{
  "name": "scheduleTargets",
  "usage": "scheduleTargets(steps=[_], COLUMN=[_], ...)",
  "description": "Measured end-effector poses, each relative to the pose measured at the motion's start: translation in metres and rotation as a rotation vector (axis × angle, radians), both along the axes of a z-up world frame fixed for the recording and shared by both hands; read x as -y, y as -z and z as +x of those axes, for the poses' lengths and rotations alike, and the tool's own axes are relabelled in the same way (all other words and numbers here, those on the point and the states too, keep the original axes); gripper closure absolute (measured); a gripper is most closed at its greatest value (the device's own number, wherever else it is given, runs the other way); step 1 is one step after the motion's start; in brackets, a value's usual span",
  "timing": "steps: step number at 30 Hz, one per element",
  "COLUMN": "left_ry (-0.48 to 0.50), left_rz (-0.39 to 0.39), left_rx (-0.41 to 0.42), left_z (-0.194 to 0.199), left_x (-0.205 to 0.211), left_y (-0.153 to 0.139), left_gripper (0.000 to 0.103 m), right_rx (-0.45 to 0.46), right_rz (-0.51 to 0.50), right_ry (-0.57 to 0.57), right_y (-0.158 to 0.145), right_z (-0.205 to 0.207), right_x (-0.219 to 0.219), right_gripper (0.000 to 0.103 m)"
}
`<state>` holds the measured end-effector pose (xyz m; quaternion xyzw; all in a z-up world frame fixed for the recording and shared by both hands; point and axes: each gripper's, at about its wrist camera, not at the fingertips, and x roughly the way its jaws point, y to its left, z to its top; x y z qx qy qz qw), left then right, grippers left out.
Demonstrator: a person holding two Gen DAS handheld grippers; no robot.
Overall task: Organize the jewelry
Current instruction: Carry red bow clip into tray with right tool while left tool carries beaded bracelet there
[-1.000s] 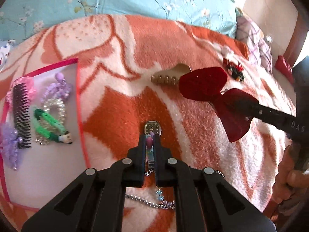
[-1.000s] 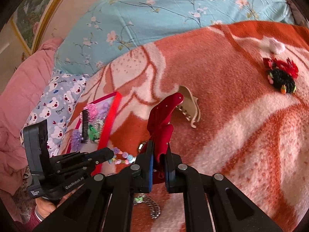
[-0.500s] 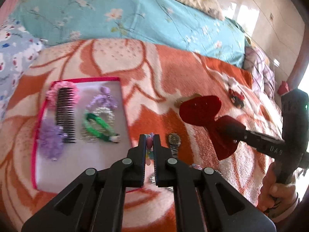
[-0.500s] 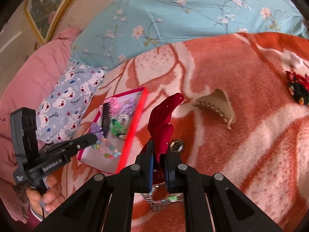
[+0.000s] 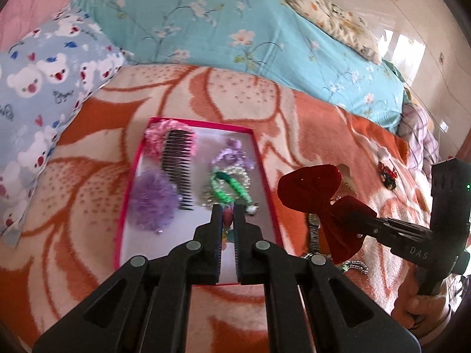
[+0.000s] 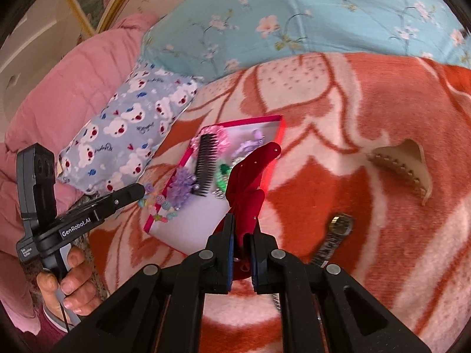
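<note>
Bead bracelet [image 6: 157, 206] hangs clamped in left gripper [image 5: 227, 216], just over near end of pink-rimmed tray [image 5: 266, 176]. Ahead of it in tray: black comb [image 5: 178, 173], purple scrunchie [image 5: 151, 200], green clip [image 5: 229, 189]. Right gripper [image 6: 242, 229] pinched on red bow [image 6: 250, 176], w/ watch [image 6: 337, 235] on blanket [image 6: 382, 103] to its right.

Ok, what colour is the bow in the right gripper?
Dark red velvet bow, clearest in the left wrist view.
</note>
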<state>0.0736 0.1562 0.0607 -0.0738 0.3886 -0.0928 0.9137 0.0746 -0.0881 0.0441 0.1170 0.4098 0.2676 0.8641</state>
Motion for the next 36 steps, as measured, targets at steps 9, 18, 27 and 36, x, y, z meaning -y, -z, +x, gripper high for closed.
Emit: scheduleTargets(steps=[9,18,27,36], left_ry=[-0.063,-0.085,-0.101,-0.103], left_rz=[-0.026,-0.025,-0.007,0.018], left_rx=[-0.01,-0.03,-0.095,-0.133], left_z=[0.003,0.024,0.04,0.047], left_x=[-0.034,-0.05,-0.056,-0.056], left_y=[0.012,0.029,0.065,0.088], left_gripper=[0.098,0.098,0.098,0.098], right_rx=[-0.008,-0.049,-0.093,-0.139], right_rz=[0.0,-0.032,-0.068,-0.078], right_ry=[-0.064,-0.103,-0.106,-0.104], right_y=[0.006,0.033,0.058,0.074], right_z=[0.008,0.032,0.045,0.054], right_x=[-0.043,-0.08,-0.09,-0.09], right_gripper=[0.095,0.095,0.095,0.09])
